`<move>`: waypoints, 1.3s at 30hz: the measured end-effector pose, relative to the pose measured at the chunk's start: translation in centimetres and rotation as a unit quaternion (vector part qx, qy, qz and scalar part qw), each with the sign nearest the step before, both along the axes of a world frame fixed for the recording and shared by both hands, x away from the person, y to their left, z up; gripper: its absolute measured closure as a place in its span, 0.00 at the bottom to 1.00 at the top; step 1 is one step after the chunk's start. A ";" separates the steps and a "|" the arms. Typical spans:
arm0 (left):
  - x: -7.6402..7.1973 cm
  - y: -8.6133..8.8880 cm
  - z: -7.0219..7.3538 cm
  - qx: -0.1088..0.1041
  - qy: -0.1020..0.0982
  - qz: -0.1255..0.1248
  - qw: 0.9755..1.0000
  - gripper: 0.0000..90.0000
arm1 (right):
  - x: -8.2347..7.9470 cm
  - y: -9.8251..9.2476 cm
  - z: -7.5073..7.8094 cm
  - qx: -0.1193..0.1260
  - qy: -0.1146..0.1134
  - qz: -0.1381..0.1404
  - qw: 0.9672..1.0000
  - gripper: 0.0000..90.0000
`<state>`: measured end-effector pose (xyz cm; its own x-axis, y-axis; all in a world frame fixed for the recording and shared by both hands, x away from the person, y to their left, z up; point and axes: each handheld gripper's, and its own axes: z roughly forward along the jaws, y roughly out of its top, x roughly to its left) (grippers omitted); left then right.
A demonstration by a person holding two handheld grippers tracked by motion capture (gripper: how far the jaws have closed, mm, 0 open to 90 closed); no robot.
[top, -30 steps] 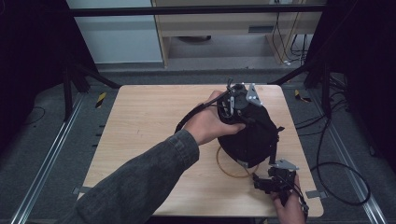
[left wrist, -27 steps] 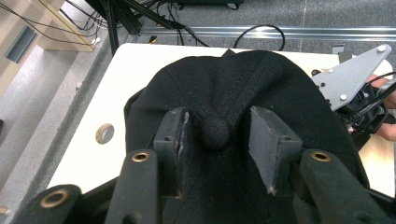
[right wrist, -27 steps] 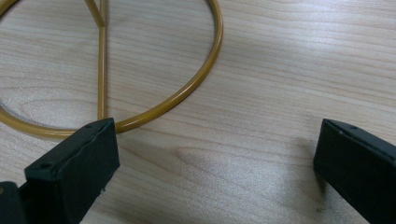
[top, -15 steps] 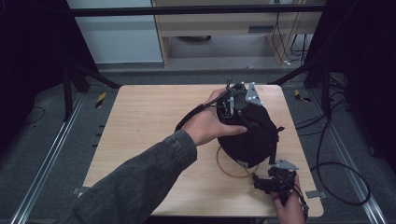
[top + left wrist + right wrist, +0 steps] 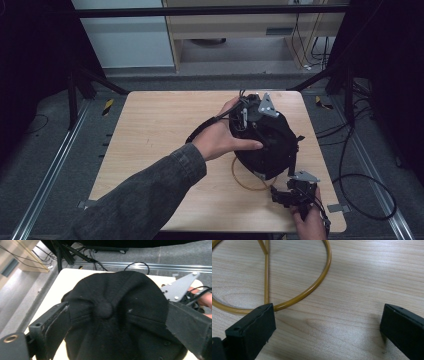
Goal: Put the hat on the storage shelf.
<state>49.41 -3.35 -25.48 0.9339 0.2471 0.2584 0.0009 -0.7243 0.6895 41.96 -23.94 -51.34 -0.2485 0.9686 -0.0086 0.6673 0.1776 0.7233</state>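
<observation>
A black cap (image 5: 272,145) sits on a gold wire stand whose ring base (image 5: 243,182) lies on the wooden table (image 5: 150,130). My left gripper (image 5: 261,131) is over the cap's far side. In the left gripper view its jaws stand wide apart, open, straddling the cap's crown (image 5: 107,310) and touching the creased fabric on both sides. My right gripper (image 5: 283,194) is low near the table's front right corner and is open. In the right gripper view the gold ring (image 5: 322,280) curves just beyond the left jaw, with bare wood between the jaws (image 5: 328,315).
The table's right edge (image 5: 320,150) and front edge run close to the right hand. A black cable (image 5: 365,180) trails over the floor to the right. Metal rails and dark frame legs flank the table. A cabinet stands behind.
</observation>
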 end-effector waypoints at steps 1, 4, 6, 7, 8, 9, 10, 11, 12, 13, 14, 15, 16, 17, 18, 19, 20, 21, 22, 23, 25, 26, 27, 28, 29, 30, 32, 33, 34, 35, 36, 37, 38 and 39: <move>0.0 0.0 0.0 0.000 0.000 0.000 1.000 0.06 | 0.0 0.0 0.0 0.000 0.000 0.000 1.000 0.00; -0.1 0.2 -0.2 -0.003 0.004 -0.004 1.000 0.05 | 0.0 0.0 0.0 0.000 0.000 0.000 1.000 0.00; -0.1 0.4 -0.2 -0.004 -0.003 -0.003 1.000 0.06 | 0.0 0.0 0.0 0.000 0.000 0.000 1.000 0.00; -0.1 0.4 -0.2 -0.004 -0.003 -0.003 1.000 0.06 | 0.0 0.0 0.0 0.000 0.000 0.000 1.000 0.00; -0.2 0.6 -0.2 -0.009 -0.012 -0.001 1.000 0.06 | 0.0 0.0 0.0 0.001 0.000 0.000 1.000 0.00; -0.2 0.6 -0.2 -0.009 -0.012 -0.001 1.000 0.06 | 0.0 0.0 0.0 0.001 0.000 0.000 1.000 0.00; -0.1 0.9 -0.3 -0.014 -0.010 0.002 1.000 0.06 | 0.0 0.0 0.0 0.000 0.000 0.000 1.000 0.00; -0.1 0.9 -0.3 -0.014 -0.010 0.002 1.000 0.06 | 0.0 0.0 0.0 0.000 0.000 0.000 1.000 0.00; -0.1 1.1 -0.5 -0.017 -0.004 0.004 1.000 0.06 | 0.0 0.0 0.0 0.000 0.000 0.000 1.000 0.00; -0.1 1.2 -0.6 -0.018 -0.003 0.005 1.000 0.06 | 0.0 0.0 0.0 0.000 0.000 0.000 1.000 0.00; -0.2 1.3 -0.6 -0.018 -0.001 0.004 1.000 0.06 | 0.0 0.0 0.0 0.000 0.000 0.000 1.000 0.00; -0.2 1.3 -0.6 -0.018 -0.001 0.004 1.000 0.06 | 0.0 0.0 0.0 0.000 0.000 0.000 1.000 0.00; -0.4 1.6 -0.7 -0.019 0.001 0.002 1.000 0.05 | 0.0 0.0 0.0 0.000 0.000 0.000 1.000 0.00; -0.4 1.6 -0.7 -0.019 0.001 0.002 1.000 0.05 | 0.0 0.0 0.0 0.000 0.000 0.000 1.000 0.00; -0.7 1.9 -0.8 -0.026 0.007 0.000 1.000 0.05 | 0.0 0.0 0.0 0.000 0.000 0.000 1.000 0.00; -0.7 1.9 -0.8 -0.026 0.007 0.000 1.000 0.05 | 0.0 0.0 0.0 0.000 0.000 0.000 1.000 0.00; -0.9 2.2 -1.0 -0.028 0.006 -0.003 1.000 0.05 | 0.0 0.0 0.0 0.000 0.000 0.000 1.000 0.00; -0.9 2.2 -1.0 -0.028 0.006 -0.003 1.000 0.05 | 0.0 0.0 0.0 0.000 0.000 0.000 1.000 0.00; -1.2 2.5 -1.2 -0.028 0.005 -0.004 1.000 0.05 | 0.0 0.0 0.0 0.000 0.000 0.000 1.000 0.00; -1.2 2.5 -1.2 -0.028 0.005 -0.004 1.000 0.05 | 0.0 0.0 0.0 0.000 0.000 0.000 1.000 0.00; -1.4 2.9 -1.4 -0.034 0.005 -0.001 0.999 0.05 | 0.0 0.0 0.0 0.000 0.000 0.000 1.000 0.00; -1.5 3.2 -1.6 -0.038 0.008 -0.001 0.999 0.05 | 0.0 0.0 0.0 0.000 0.000 0.000 1.000 0.00; -1.5 3.2 -1.6 -0.038 0.008 -0.001 0.999 0.05 | 0.0 0.0 0.0 0.000 0.000 0.000 1.000 0.00; -1.6 3.4 -1.8 -0.037 0.007 0.003 0.999 0.05 | 0.0 0.0 0.0 0.000 0.000 0.000 1.000 0.00; -1.6 3.6 -1.8 -0.040 0.009 0.004 0.999 0.05 | 0.0 0.0 0.0 -0.001 0.000 0.000 1.000 0.00; -1.7 3.7 -1.9 -0.042 0.010 0.005 0.999 0.05 | 0.0 0.0 0.0 -0.001 0.000 0.000 1.000 0.00; -1.9 4.0 -1.8 -0.048 0.009 0.009 0.999 0.05 | 0.0 0.0 0.0 -0.001 0.001 0.000 1.000 0.00; -1.9 4.0 -1.8 -0.048 0.009 0.009 0.999 0.05 | 0.0 0.0 0.0 -0.001 0.001 0.000 1.000 0.00; -2.0 4.3 -1.7 -0.052 0.007 0.012 0.999 0.05 | 0.0 0.0 0.0 -0.001 0.001 0.000 1.000 0.00; -2.0 4.3 -1.7 -0.052 0.007 0.012 0.999 0.05 | 0.0 0.0 0.0 -0.001 0.001 0.000 1.000 0.00; -2.1 4.6 -1.6 -0.055 0.006 0.014 0.998 0.05 | 0.0 0.0 0.0 -0.001 0.000 0.000 1.000 0.00; -2.1 4.6 -1.6 -0.055 0.006 0.014 0.998 0.05 | 0.0 0.0 0.0 -0.001 0.000 0.000 1.000 0.00; -2.3 5.0 -1.5 -0.060 0.006 0.018 0.998 0.05 | 0.0 0.0 0.0 -0.001 0.001 0.000 1.000 0.00; -2.3 5.0 -1.5 -0.060 0.006 0.018 0.998 0.05 | 0.0 0.0 0.0 -0.001 0.001 0.000 1.000 0.00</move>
